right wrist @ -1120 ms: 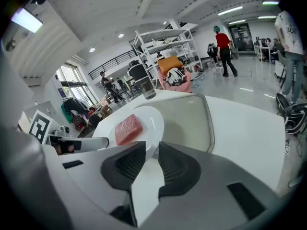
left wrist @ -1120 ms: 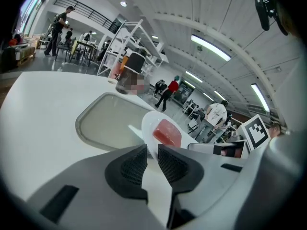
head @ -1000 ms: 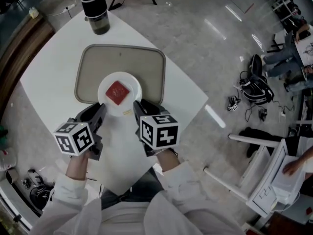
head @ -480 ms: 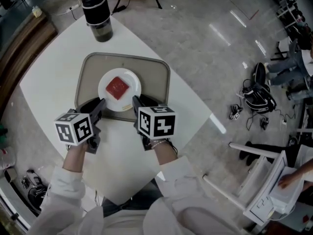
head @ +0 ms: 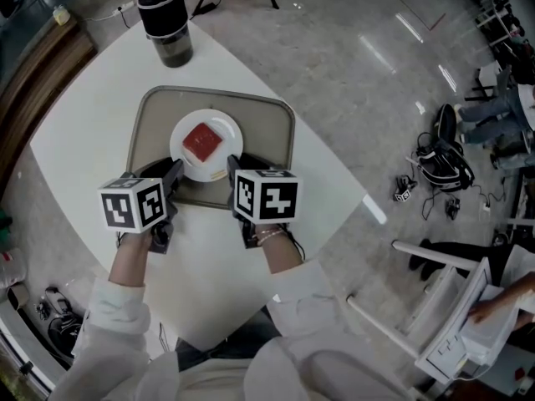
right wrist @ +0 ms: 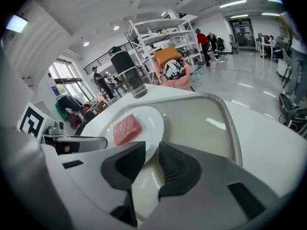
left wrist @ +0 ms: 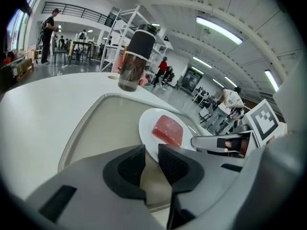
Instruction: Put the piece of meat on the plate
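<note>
1. Since a second ago, the plate (head: 185,164) has gone from overlapping the near edge of the tray (head: 267,140) to lying wholly inside it, just above the frame's centre. Both marker cubes have also turned more level.
2. The piece of meat (head: 201,140) lies flat in the middle of the plate, so the task looks done.
3. The left gripper (head: 174,172) has its jaws drawn nearly together with only a slit between them. Through that slit the left gripper view shows bare tray and nothing held.
4. The right gripper (head: 232,172) is the same: jaws nearly closed and empty.
5. The meat sits ahead of both grippers and between them, up-frame in the head view. It is ahead and slightly right of the jaws in the left gripper view (left wrist: 168,130), and ahead and left in the right gripper view (right wrist: 127,128).
6. Neither gripper is clearly nearer, as the tips flank the plate's lower rim about evenly.
7. The slab looks close to square and sits turned a little on the plate, so I cannot name a long axis.
8. Any next move is probably a straight pull-back down-frame, away from the plate.
9. In both gripper views the jaws cover the plate's near rim. Whether either tip touches the rim cannot be told.
</note>
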The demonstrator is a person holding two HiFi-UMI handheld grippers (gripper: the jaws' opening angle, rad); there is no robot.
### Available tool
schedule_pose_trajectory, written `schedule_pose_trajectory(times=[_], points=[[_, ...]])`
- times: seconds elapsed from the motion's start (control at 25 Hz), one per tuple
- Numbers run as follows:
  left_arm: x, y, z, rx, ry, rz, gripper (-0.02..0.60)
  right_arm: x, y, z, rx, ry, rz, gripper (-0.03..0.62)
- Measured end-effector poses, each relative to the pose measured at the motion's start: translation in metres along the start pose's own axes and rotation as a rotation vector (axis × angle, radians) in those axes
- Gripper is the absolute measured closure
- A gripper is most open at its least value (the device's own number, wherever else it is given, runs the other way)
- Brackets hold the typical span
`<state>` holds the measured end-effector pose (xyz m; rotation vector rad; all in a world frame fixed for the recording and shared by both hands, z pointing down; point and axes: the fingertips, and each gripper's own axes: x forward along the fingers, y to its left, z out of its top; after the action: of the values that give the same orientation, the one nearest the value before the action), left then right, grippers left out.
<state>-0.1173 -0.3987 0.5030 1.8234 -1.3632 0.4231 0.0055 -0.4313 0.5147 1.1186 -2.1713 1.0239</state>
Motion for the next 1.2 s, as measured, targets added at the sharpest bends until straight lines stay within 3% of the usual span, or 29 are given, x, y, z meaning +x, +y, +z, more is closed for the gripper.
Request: schedule_pose_trajectory(times=[0.24,0.56,0.96,1.2], points=[[0.006,0.002,-0.007,0.01,0.073,0.046,0.506,0.001,-0.002,0.0,-0.014,0.017,-0.025,0.502],[0.01,0.004,-0.008,0.046,0.071,0.085,0.505,0.004,-0.003,-0.001,-0.036,0.018,-0.041,0.502],[0.001,0.003,-0.007,0.046,0.04,0.089,0.505,0.0,-0.002,-0.005,-0.081,-0.018,-0.049,0.502],[-0.019,-0.004,-0.01,0.081,0.015,0.036,0.506,-0.022,-0.002,-0.008,-0.085,-0.056,-0.076,0.502]])
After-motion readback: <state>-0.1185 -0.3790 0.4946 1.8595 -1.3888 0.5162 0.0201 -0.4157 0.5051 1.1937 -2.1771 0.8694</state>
